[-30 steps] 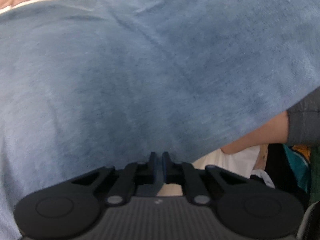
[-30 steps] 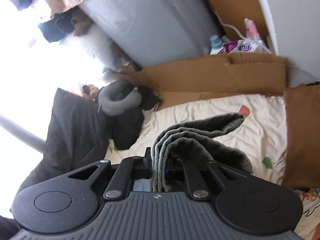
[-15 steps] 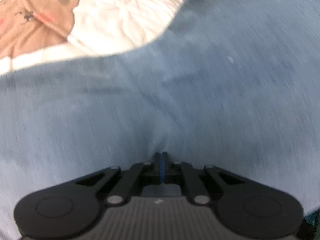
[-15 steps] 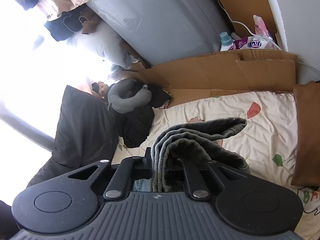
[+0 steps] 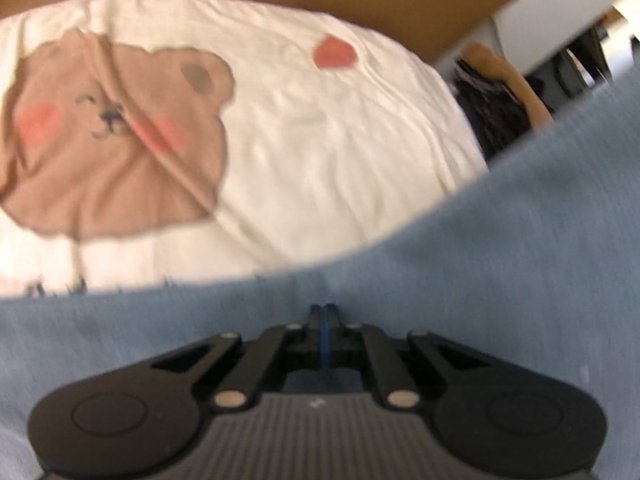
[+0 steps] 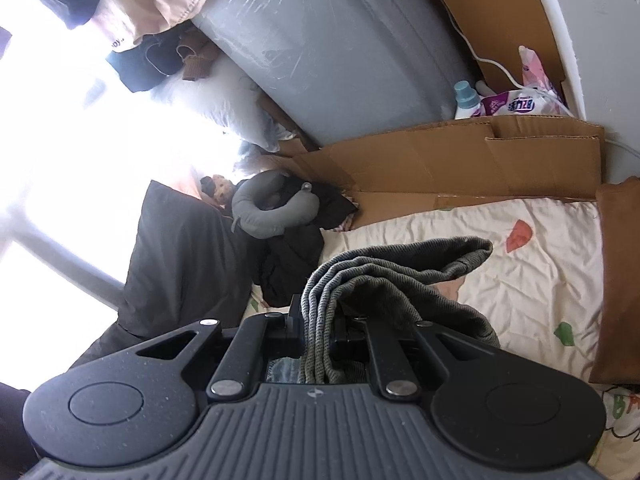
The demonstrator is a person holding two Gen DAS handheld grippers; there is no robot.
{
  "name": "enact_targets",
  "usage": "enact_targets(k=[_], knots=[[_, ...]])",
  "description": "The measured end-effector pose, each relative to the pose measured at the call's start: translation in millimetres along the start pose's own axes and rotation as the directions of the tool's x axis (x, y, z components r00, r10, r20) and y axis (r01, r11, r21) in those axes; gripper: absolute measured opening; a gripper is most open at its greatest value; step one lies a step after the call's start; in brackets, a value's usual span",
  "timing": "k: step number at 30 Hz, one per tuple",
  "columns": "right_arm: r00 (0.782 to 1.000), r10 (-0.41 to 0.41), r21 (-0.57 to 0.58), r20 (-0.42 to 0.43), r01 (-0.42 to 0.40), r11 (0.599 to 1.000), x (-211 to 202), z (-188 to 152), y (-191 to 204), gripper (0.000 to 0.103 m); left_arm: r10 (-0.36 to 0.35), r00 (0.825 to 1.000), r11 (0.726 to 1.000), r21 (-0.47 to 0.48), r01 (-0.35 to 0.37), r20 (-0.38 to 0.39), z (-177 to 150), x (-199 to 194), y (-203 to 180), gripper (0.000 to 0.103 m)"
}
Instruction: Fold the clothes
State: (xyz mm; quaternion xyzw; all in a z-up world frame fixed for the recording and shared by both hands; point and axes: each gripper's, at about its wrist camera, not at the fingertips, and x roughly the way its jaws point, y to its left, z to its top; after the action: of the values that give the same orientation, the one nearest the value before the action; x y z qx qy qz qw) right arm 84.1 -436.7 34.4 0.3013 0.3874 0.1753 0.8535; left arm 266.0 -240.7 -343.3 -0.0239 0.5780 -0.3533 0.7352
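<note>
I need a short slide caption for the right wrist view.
Right claw shut on a bunched grey knit garment above the patterned bedsheet.

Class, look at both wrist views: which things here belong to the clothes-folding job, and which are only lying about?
Job: blue garment, left gripper, grey knit garment, right gripper.

Lying about: bear-print sheet, neck pillow, cardboard, detergent bottle.

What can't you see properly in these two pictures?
- Left wrist view: the blue cloth runs off the bottom and right edges, so its kind stays unknown; the picture is blurred.
- Left wrist view: the left gripper hides whether cloth sits between its fingers.
- Right wrist view: the right gripper hides the lower part of the grey ribbed cloth.
- Right wrist view: window glare washes out the left side.
</note>
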Motion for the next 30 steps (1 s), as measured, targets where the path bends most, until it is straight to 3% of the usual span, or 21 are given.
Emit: enact_targets(k=[5,14,19,30], knots=[[1.000,0.005,0.002,-0.007,-0.005,1.000,6.7,1.5,2.3,0.010,-0.023,1.000,1.000,0.017,0.023,-0.002,-1.1,-0.6,-5.9,0.001],[1.000,-0.006,0.007,-0.011,0.006,1.000,18.6,3.4,6.4,0.010,-0.058,0.997,0.995,0.083,0.062,-0.048,-41.0,4.1,-16.1,0.001],[1.000,-0.013,0.006,-0.010,0.014,1.000,20.5,2.4,8.5,0.010,-0.078,0.995,0.995,0.064,0.082,-0.057,-58.2,-1.2,-14.2,0.001],[1.000,-0.010,-0.008,-0.016,0.010,1.000,19.7,2.6,10.2,0.010,-0.077,0.997,0.996,0.046,0.077,0.004,-3.2,3.0,-19.3,0.002]])
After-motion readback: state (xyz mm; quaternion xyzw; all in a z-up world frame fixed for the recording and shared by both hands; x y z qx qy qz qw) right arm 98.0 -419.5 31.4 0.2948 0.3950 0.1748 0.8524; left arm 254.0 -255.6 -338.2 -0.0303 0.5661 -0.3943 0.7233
